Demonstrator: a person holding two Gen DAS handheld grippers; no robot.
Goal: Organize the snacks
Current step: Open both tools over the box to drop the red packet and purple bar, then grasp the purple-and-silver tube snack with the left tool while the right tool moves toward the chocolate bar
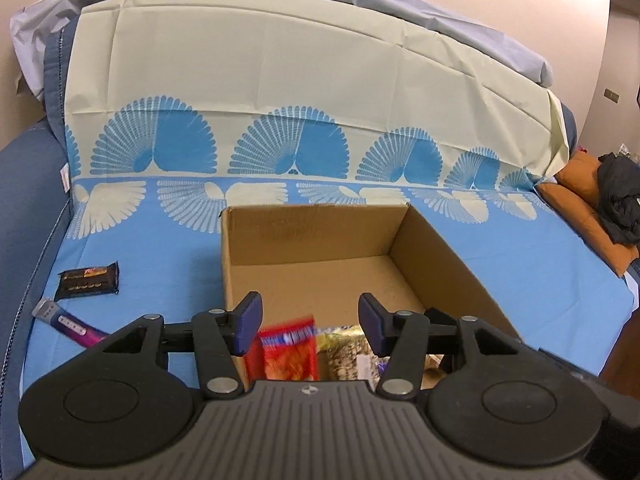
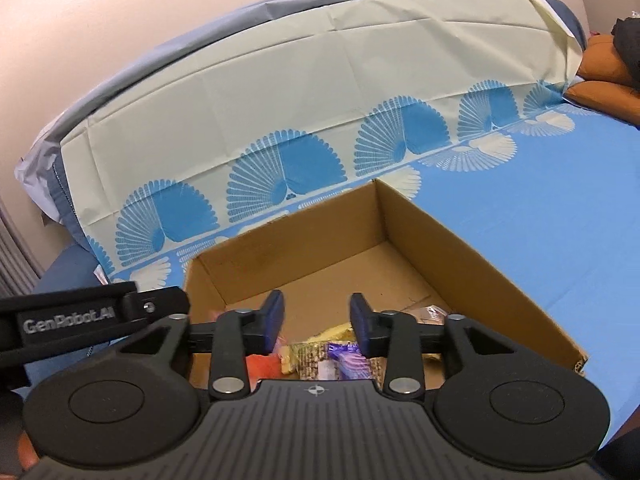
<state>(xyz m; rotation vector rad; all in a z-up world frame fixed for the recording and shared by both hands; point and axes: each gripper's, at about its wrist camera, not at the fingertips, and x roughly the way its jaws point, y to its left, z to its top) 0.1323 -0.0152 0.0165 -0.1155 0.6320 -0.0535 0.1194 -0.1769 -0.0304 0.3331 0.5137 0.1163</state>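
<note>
Snack packets lie directly below both hand-held grippers, heaped at the near end of an open cardboard box (image 1: 436, 248). Left hand-held gripper (image 1: 310, 322): jaws apart, nothing pinched; a blurred red packet (image 1: 290, 350) sits just under the gap, untouched by the pads, with a pale packet of nuts or grains (image 1: 348, 354) beside it to the right. Right hand-held gripper (image 2: 317, 316): jaws parted, released, empty; beneath it a purple wrapper (image 2: 346, 362), a brownish bar packet (image 2: 308, 358) and a yellow packet (image 2: 334, 333), plus a clear-wrapped item (image 2: 432, 312) off to its right. The left tool's black body (image 2: 80, 316) juts in at the right one's left side, close by, over the box's near-left corner.

Beyond the fingertips the box floor is bare cardboard; its walls stand upright all round.

Outside the box, left of the left hand-held gripper: a purple stick pack (image 1: 70, 324) near, then a dark chocolate bar (image 1: 88, 280) a little farther, both flat on the blue sheet (image 1: 540, 264).

Farther back, a cream cloth with blue fan prints (image 1: 280, 92) drapes the backrest. Far right, an orange cushion (image 1: 580, 200) carries dark clothing (image 1: 620, 196).
</note>
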